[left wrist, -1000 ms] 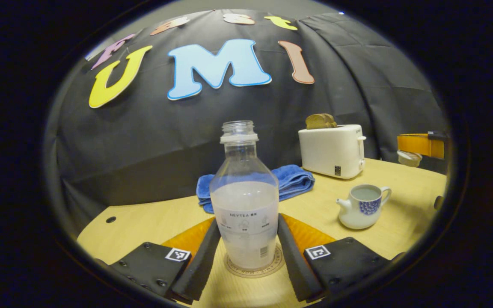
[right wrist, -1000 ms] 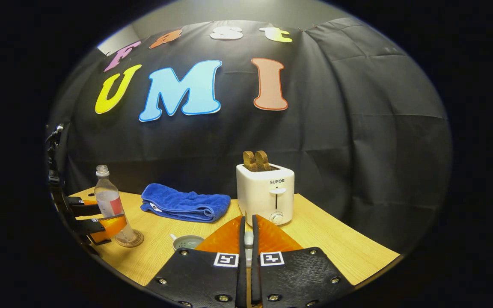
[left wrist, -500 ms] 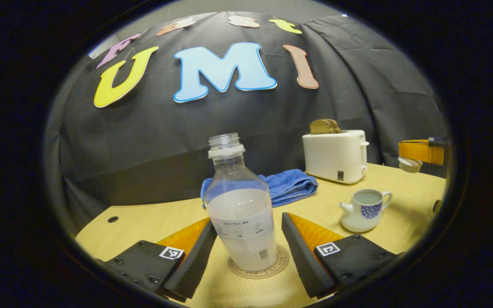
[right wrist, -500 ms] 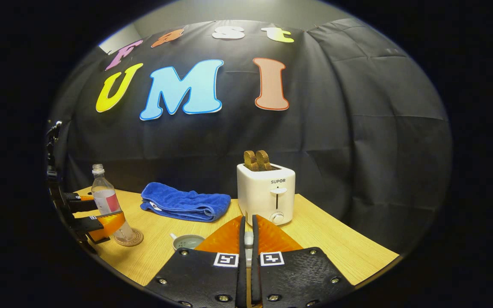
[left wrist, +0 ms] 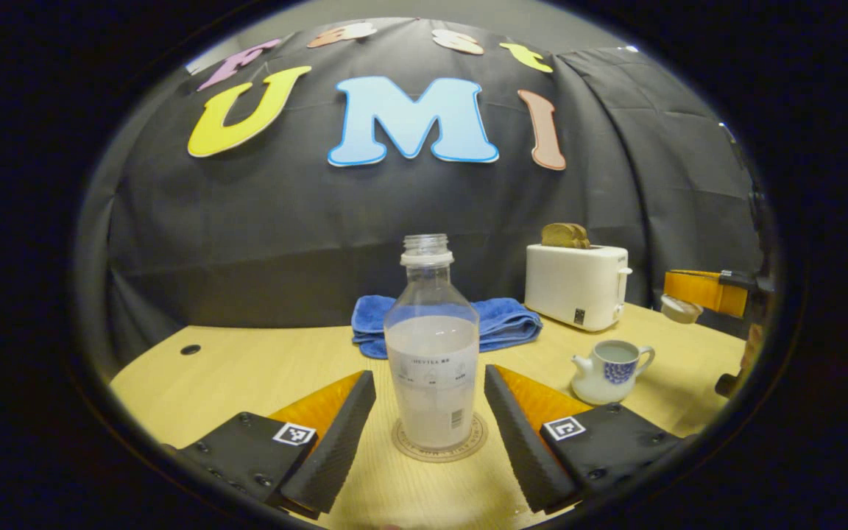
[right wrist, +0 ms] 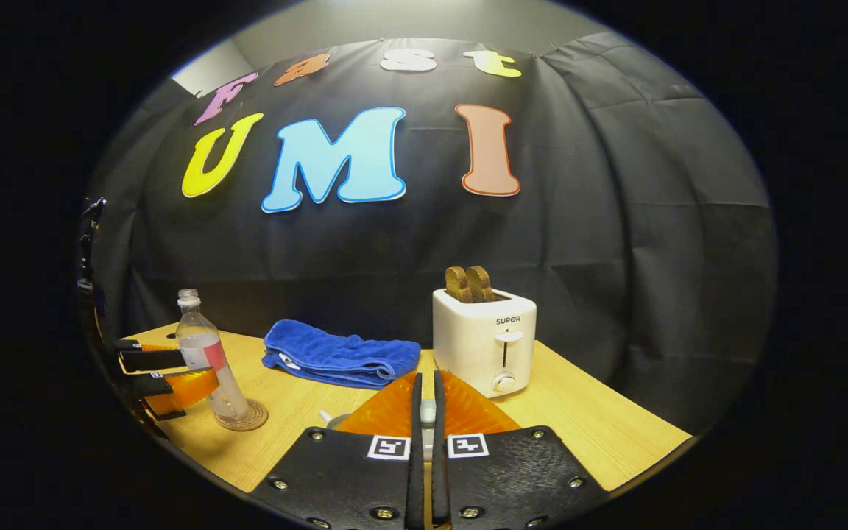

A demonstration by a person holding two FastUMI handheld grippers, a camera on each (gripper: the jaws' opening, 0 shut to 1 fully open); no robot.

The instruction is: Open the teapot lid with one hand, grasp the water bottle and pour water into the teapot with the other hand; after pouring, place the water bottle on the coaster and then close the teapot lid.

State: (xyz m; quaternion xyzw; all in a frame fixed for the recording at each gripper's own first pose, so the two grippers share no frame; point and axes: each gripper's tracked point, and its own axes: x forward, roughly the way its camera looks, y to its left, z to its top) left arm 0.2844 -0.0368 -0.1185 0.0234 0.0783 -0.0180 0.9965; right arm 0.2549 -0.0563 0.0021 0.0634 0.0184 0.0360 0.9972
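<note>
Black cloth walls close off the booth behind a pale wooden table (left wrist: 247,368). At its near middle stands the clear plastic water bottle (left wrist: 432,346), uncapped, roughly half full of cloudy liquid, upright on the round brown coaster (left wrist: 439,447).

My left gripper (left wrist: 430,434) has its jaws spread wide, one finger on each side of the bottle, both apart from it. Nothing held. In the right gripper view the same gripper (right wrist: 166,375) sits low at the far left, beside the bottle (right wrist: 210,361) and coaster (right wrist: 241,419).

My right gripper (right wrist: 424,423) has its jaws drawn nearly together on a small pale thing between the fingers. From the left gripper view, that gripper (left wrist: 704,291) hangs at the far right with the small white teapot lid (left wrist: 680,309) pinched under it, above and beyond the pot.

The small white teapot with a blue pattern (left wrist: 610,368) stands to the right of the bottle, open-topped, liquid showing inside.

Judgement: pouring looks done and the bottle is placed, so the step in hand is closing the teapot. The next move calls for carrying the lid over the pot's mouth, lowering it level, seating it, then parting the jaws.

Hard to read:
- In the right gripper view the teapot (right wrist: 332,419) is mostly hidden behind my own fingers; only a rim sliver peeks out.
- The lid's knob and the exact grip are too small to make out.

Farther back: a folded blue towel (left wrist: 501,324) and a white toaster with two brown slices (left wrist: 575,283).
</note>
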